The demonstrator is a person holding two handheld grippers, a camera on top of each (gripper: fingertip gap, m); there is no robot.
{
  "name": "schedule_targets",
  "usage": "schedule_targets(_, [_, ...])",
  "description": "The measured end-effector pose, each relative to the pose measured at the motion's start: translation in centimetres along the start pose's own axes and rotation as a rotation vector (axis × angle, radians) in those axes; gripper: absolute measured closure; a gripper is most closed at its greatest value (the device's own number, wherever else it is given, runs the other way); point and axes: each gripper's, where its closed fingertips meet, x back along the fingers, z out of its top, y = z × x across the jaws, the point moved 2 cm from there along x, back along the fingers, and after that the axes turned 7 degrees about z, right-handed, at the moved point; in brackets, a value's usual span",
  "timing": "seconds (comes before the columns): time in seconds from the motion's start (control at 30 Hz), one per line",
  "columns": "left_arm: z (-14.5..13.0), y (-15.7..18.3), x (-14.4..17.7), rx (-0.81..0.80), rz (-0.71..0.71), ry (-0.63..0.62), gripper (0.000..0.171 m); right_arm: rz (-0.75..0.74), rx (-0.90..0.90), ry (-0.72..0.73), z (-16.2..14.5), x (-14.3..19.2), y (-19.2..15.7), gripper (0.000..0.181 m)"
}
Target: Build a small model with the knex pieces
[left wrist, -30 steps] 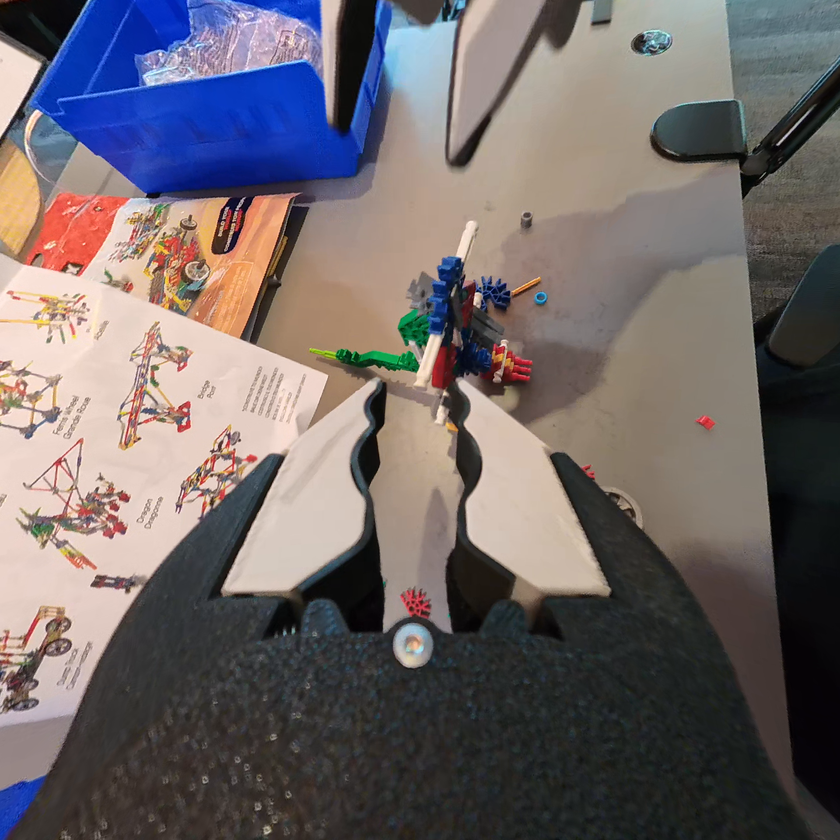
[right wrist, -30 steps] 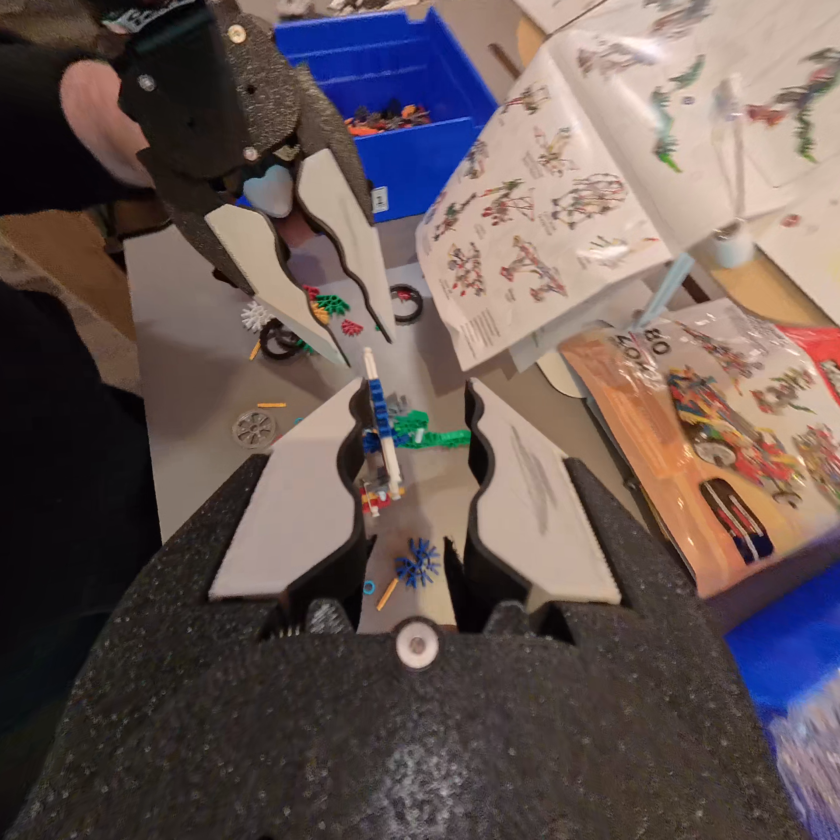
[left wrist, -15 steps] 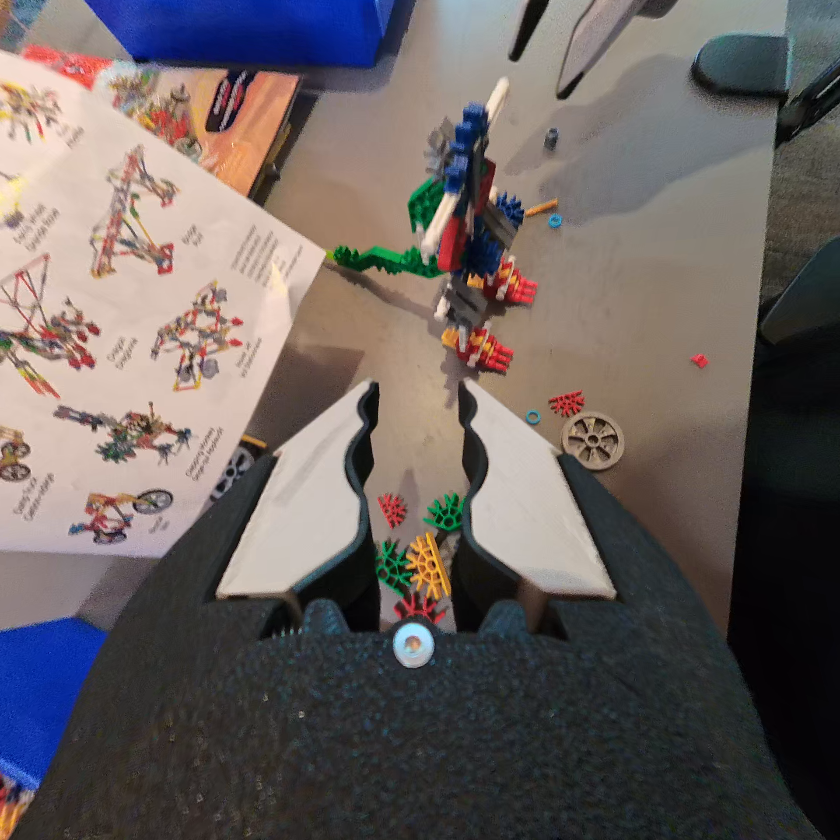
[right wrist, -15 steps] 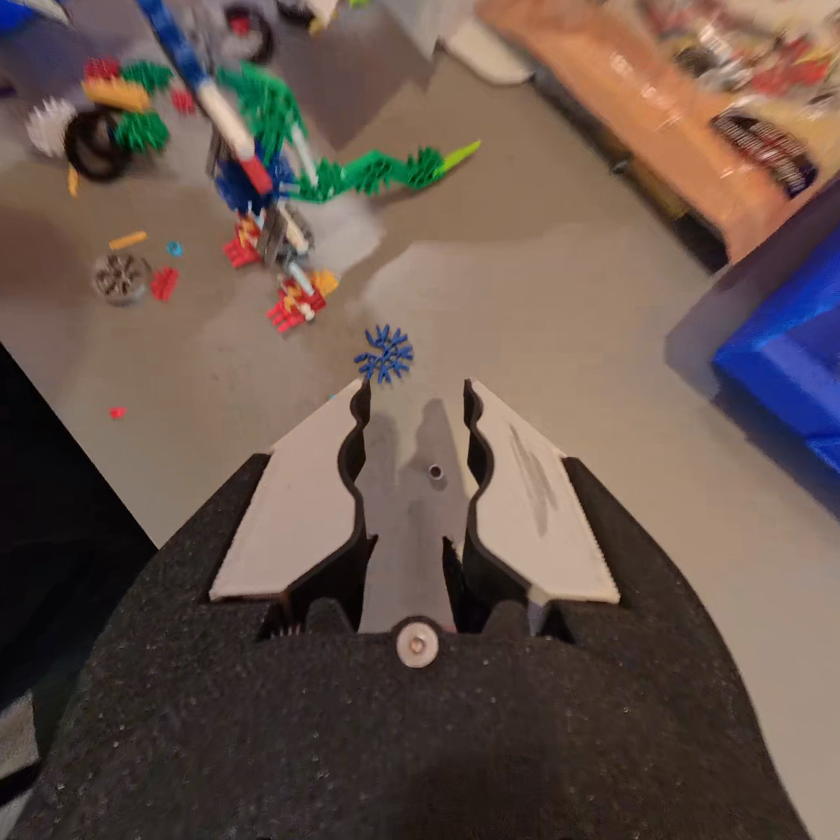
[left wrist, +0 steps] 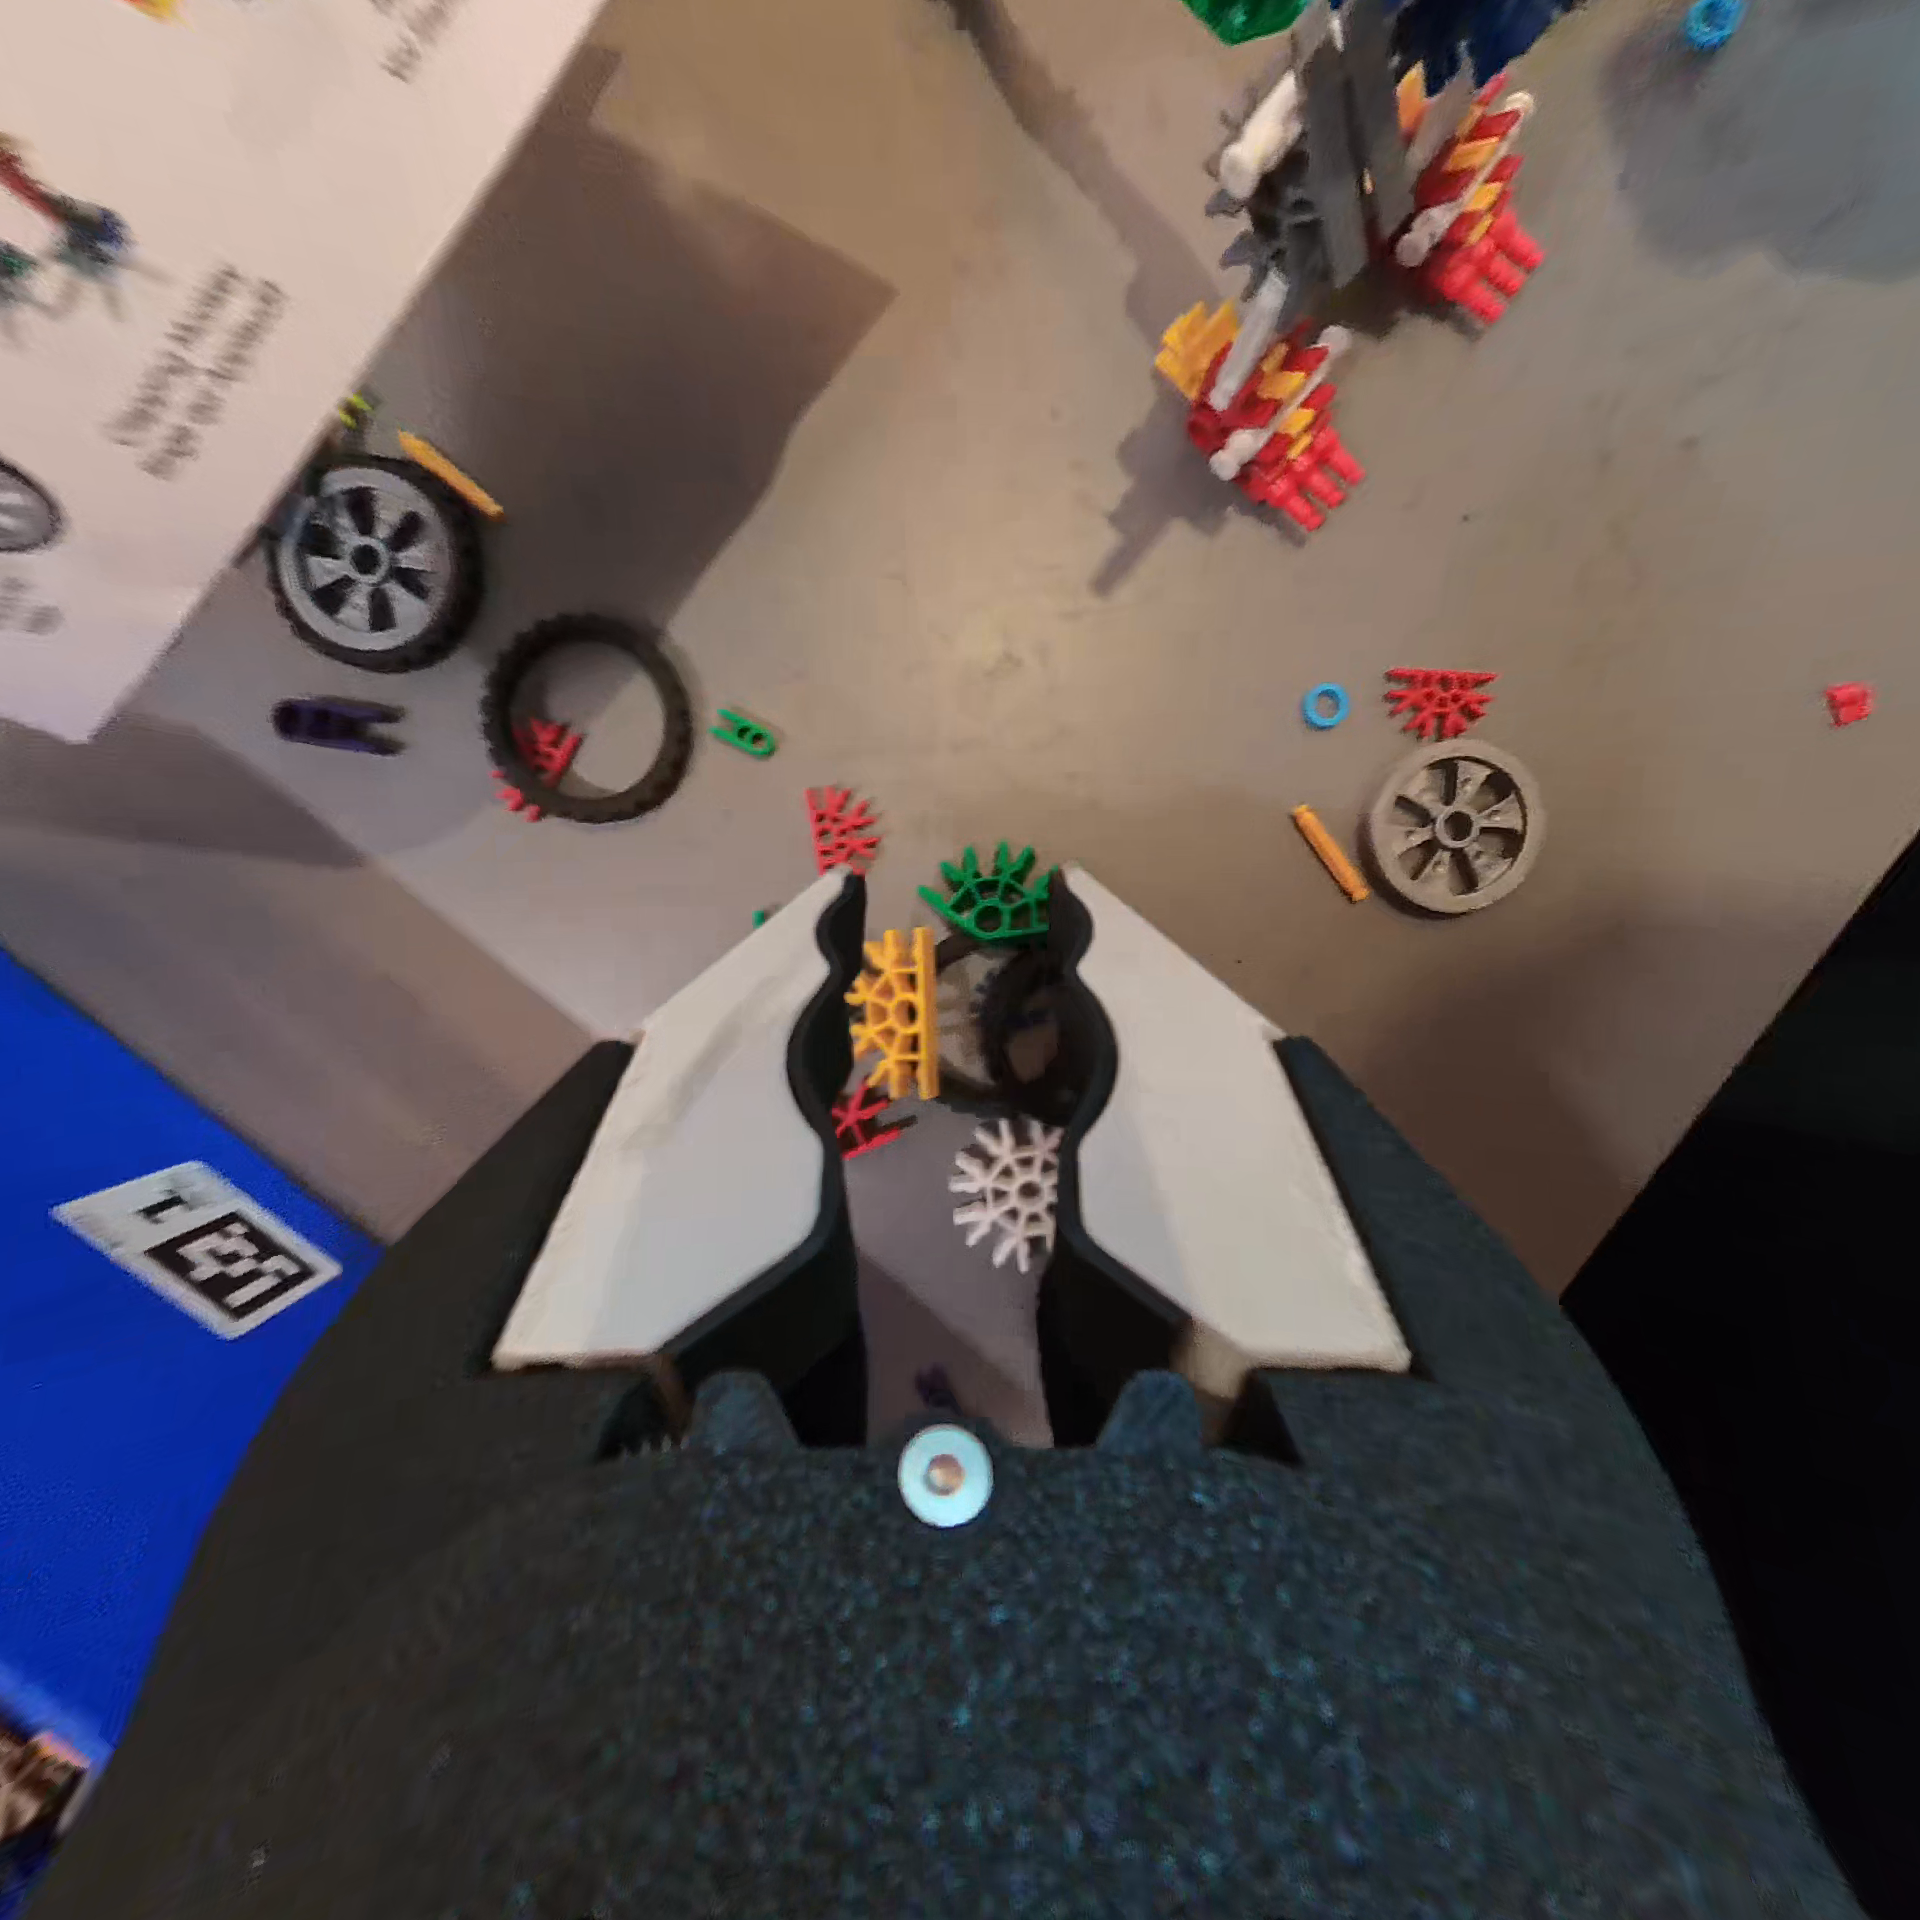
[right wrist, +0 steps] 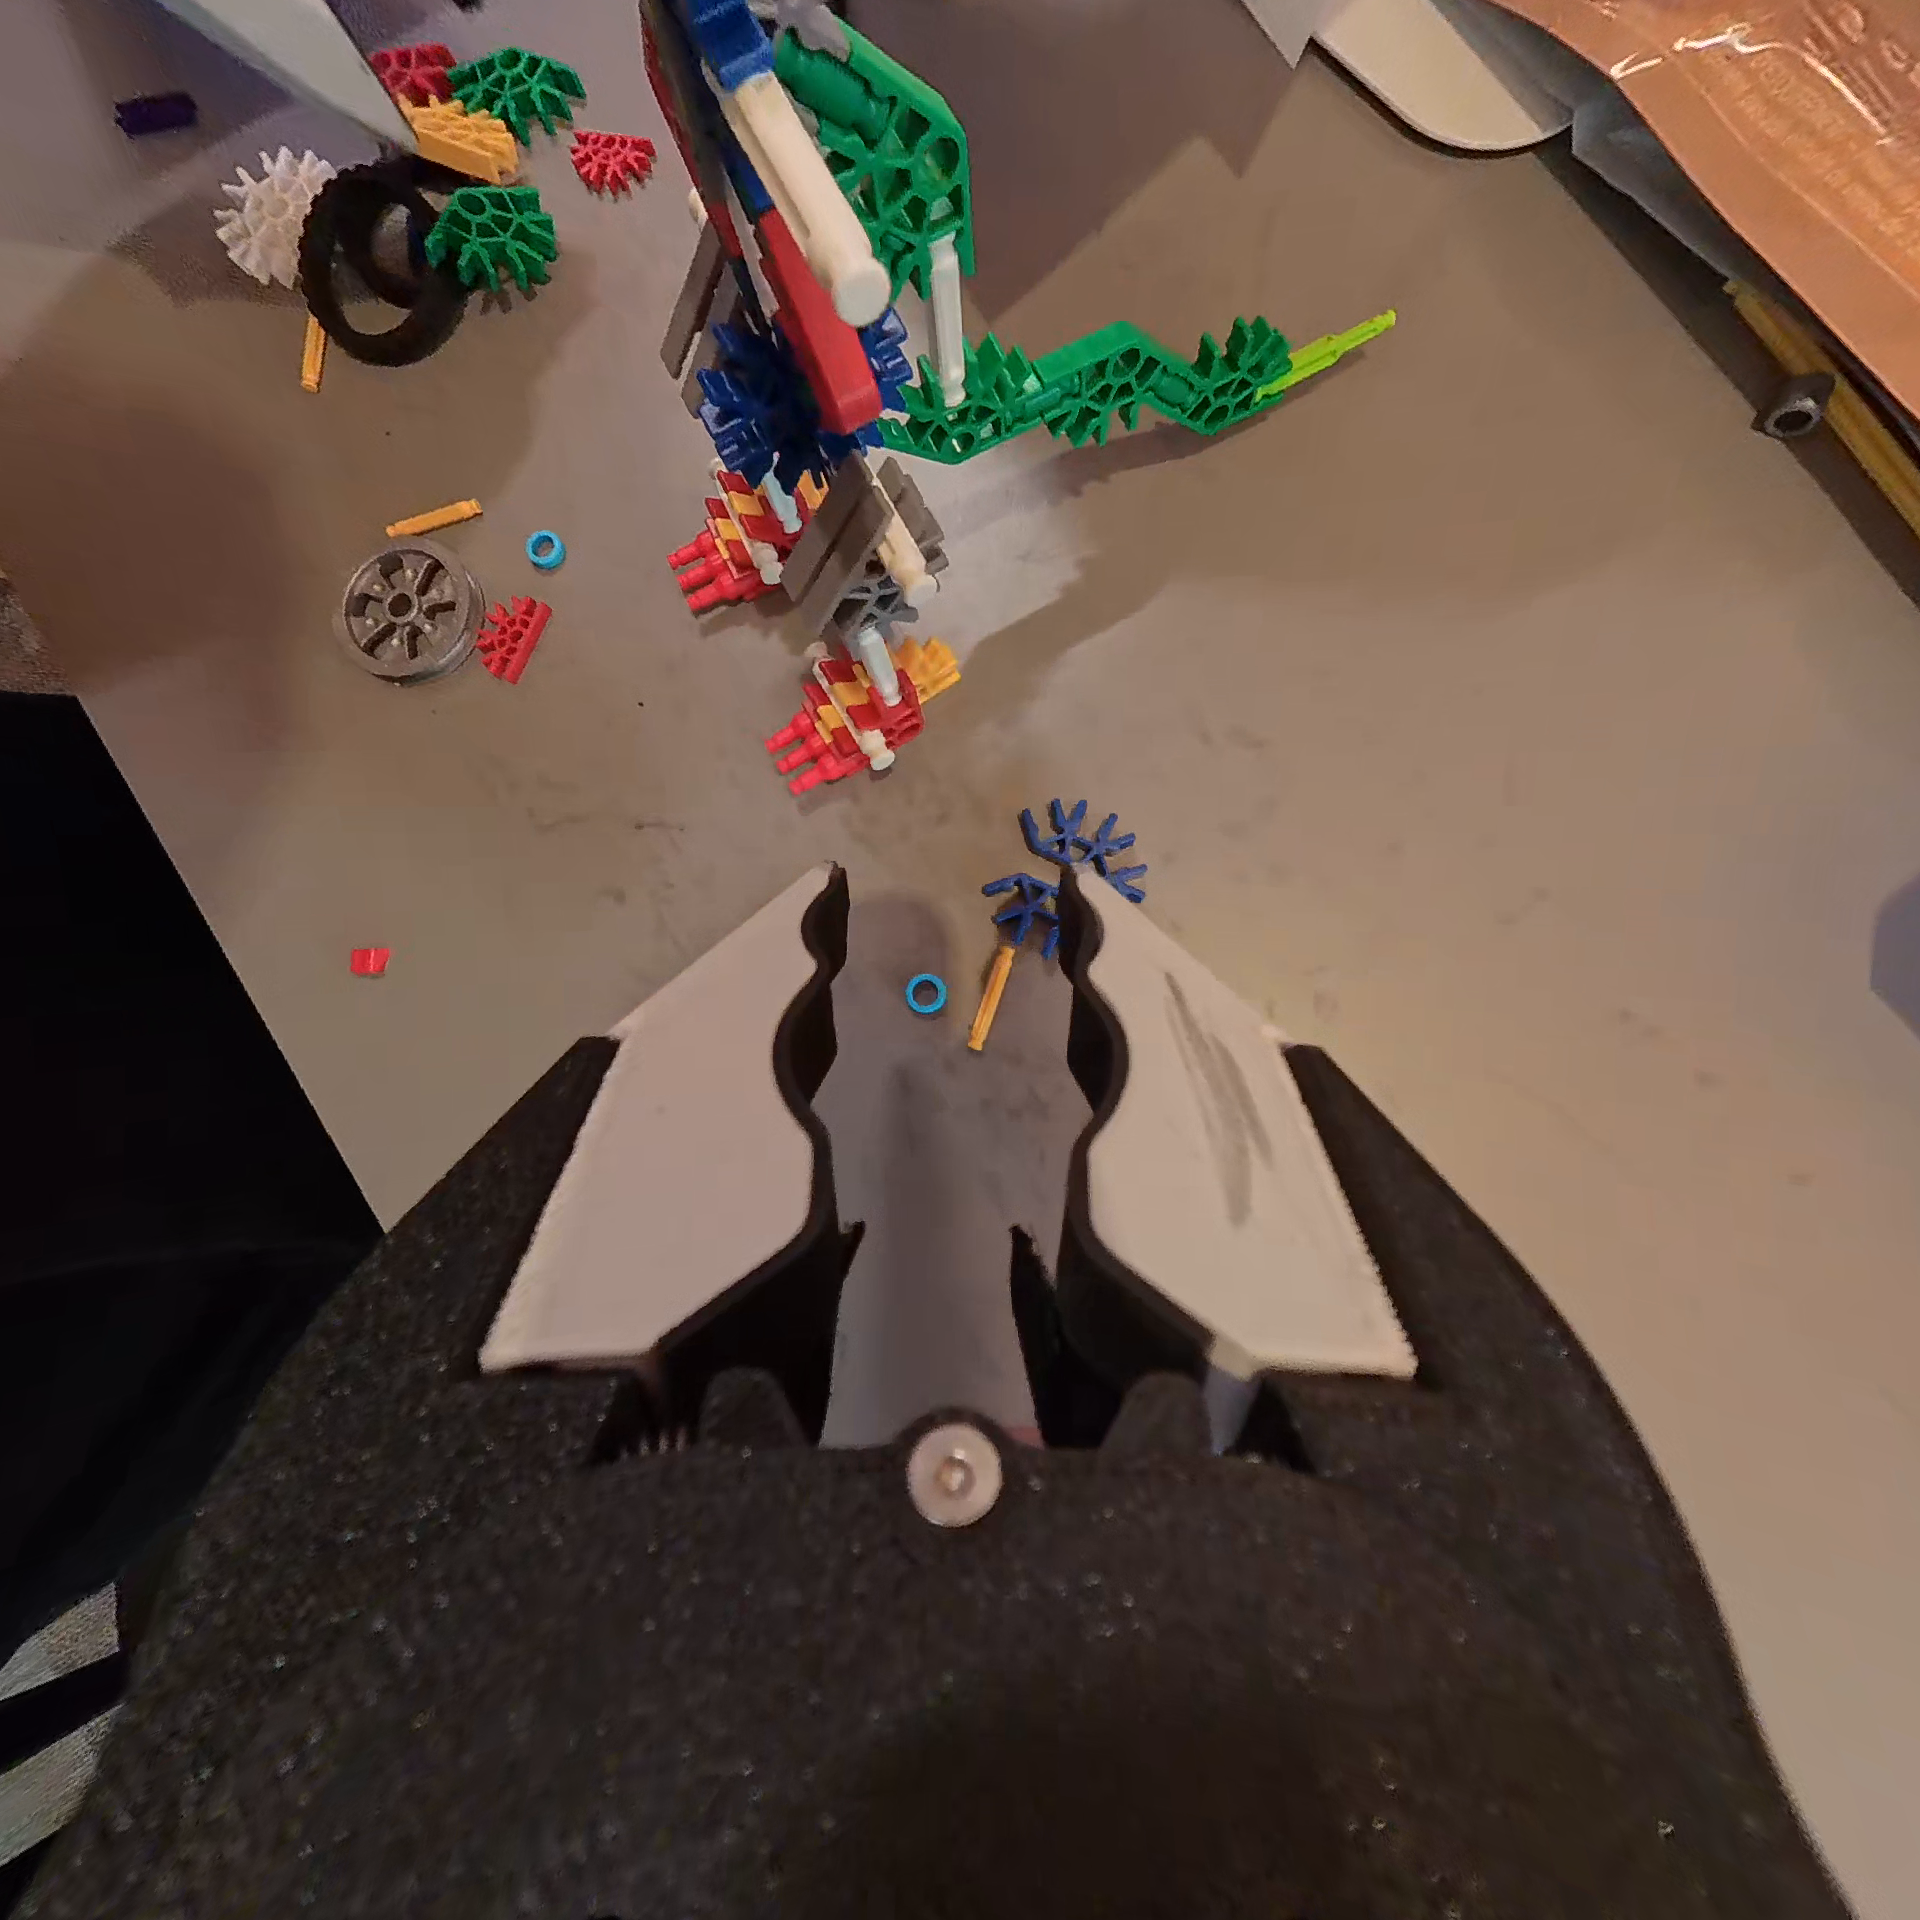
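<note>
A standing toy model (right wrist: 810, 343) of blue, red, white and grey construction pieces with a green tail (right wrist: 1122, 390) and red-yellow feet (right wrist: 852, 712) is on the grey table; its feet show in the left wrist view (left wrist: 1268, 416). My left gripper (left wrist: 956, 894) is open, low over a small pile: a yellow connector (left wrist: 894, 1013), a green connector (left wrist: 992, 899), a white snowflake connector (left wrist: 1008, 1190) and a wheel (left wrist: 997, 1029) lie between its fingers. My right gripper (right wrist: 951, 883) is open and empty above a blue ring (right wrist: 925, 994), an orange rod (right wrist: 989, 995) and a blue snowflake connector (right wrist: 1070, 862).
Loose parts lie about: a grey tyred wheel (left wrist: 369, 561), a black tyre (left wrist: 587, 717), a grey hub (left wrist: 1455, 826), red connectors (left wrist: 1439, 701). An instruction sheet (left wrist: 208, 260) overhangs at left, a blue bin (left wrist: 125, 1299) is lower left. An orange booklet (right wrist: 1766, 156) lies right. The table edge (right wrist: 208, 914) runs left. About 25 centimetres separates my left fingertips from my right. About 5 centimetres separates my right fingertips from the orange rod (right wrist: 989, 995).
My left gripper has drawn back from the model and dropped down over the pile of connectors. My right gripper has swung off the model and moved in over the blue connector, ring and rod.
</note>
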Motion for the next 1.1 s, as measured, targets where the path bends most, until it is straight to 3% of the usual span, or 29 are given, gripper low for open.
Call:
schedule_targets(0.23, [-1.5,2.2,-1.8,-0.016,-0.034,-0.042,0.139,0.012,0.002,0.008,-0.3,-0.2,-0.4,0.141])
schedule_targets(0.37, [-1.2,1.6,-2.2,-0.015,0.014,-0.02,0.15,0.013,-0.002,0.02,-0.4,0.0,-0.5,0.141])
schedule_targets(0.7, [-0.3,2.0,-2.4,-0.049,0.025,0.033,0.152,0.025,0.011,0.058,0.0,0.8,-1.0,0.142])
schedule_targets(0.87, [1.5,2.7,-0.6,-0.092,-0.023,0.11,0.152,0.107,0.037,0.141,1.6,1.9,-2.8,0.141])
schedule_targets(1.1, [4.6,4.1,3.7,-0.258,-0.09,0.25,0.152,0.177,0.182,0.322,6.8,5.2,-6.6,0.142])
